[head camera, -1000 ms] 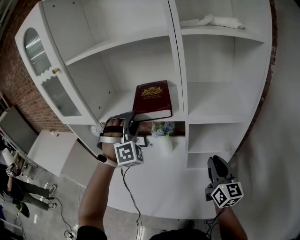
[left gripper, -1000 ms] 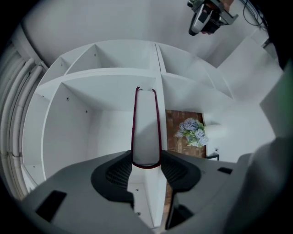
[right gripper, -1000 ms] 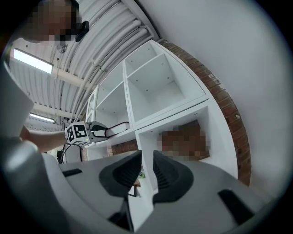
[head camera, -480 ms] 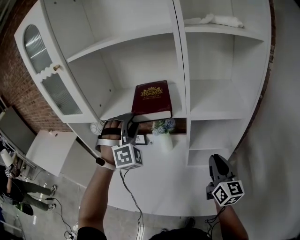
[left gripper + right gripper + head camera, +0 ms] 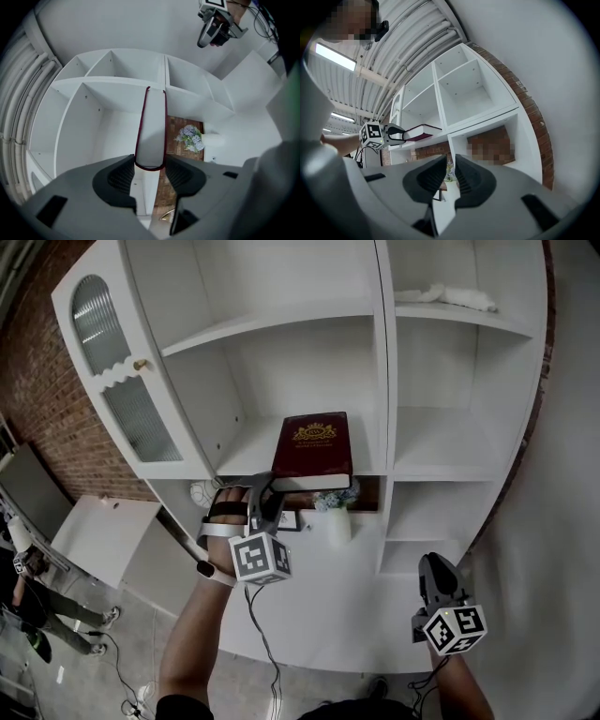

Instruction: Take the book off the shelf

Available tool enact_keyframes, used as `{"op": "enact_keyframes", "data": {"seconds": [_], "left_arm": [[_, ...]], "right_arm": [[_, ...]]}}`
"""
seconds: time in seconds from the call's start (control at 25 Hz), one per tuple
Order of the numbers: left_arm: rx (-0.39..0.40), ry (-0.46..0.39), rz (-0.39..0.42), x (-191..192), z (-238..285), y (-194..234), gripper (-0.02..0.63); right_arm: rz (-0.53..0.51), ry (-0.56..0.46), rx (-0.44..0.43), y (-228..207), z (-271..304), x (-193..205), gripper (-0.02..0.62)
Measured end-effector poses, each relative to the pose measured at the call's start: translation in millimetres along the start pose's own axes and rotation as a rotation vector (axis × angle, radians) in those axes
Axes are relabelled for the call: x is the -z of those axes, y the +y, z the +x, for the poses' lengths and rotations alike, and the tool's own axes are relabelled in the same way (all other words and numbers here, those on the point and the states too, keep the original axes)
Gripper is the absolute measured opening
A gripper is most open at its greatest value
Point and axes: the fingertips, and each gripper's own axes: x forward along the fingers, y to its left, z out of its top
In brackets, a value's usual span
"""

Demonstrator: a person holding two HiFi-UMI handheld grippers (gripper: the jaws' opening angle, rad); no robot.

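A dark red book (image 5: 314,451) with a gold crest lies flat on the middle shelf (image 5: 246,451) of a white shelf unit, its near edge at the shelf's front. My left gripper (image 5: 265,499) is shut on that near edge. In the left gripper view the book (image 5: 151,126) runs away from between the pads (image 5: 121,174). The right gripper view shows the book (image 5: 423,131) from the side. My right gripper (image 5: 434,568) hangs low at the right, away from the shelves. Its jaws (image 5: 450,176) are closing, a narrow gap remains, and nothing is between them.
A white vase of pale flowers (image 5: 333,514) and a small frame (image 5: 286,519) sit in the compartment below the book. A white cloth (image 5: 448,294) lies on the upper right shelf. The glass cabinet door (image 5: 127,381) stands open at left. A white table (image 5: 103,540) is beyond it.
The head view has shifted, so the shelf unit sits further right and lower. My left gripper keeps its hold on the book's near edge. The right gripper has barely moved.
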Motion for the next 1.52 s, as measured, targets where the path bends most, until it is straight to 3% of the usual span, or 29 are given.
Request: {"op": "enact_keyframes", "data": {"seconds": [0.2,0.96,1.2,1.52], "left_arm": [[-0.016,-0.008,-0.052,1.6,3.6,4.3,0.245],[-0.050,0.015,-0.002,-12.8,44.5,3.8,0.255],[-0.044,0.012,0.022,-14.0,37.6,1.8,0.233],[-0.098,-0.041,0.048,-9.7,4.6,3.2,0.224]], "right_arm": [[0.007,0.007,0.015,-1.0,-4.7,3.5,0.054],[0.053,0.046,0.020,-32.9,15.5,19.1,0.051],[0.056,0.048,0.009,-30.5,11.2,19.6,0.044],[0.053,0.049,0.014,-13.9,-2.3,21.7,0.041]]}}
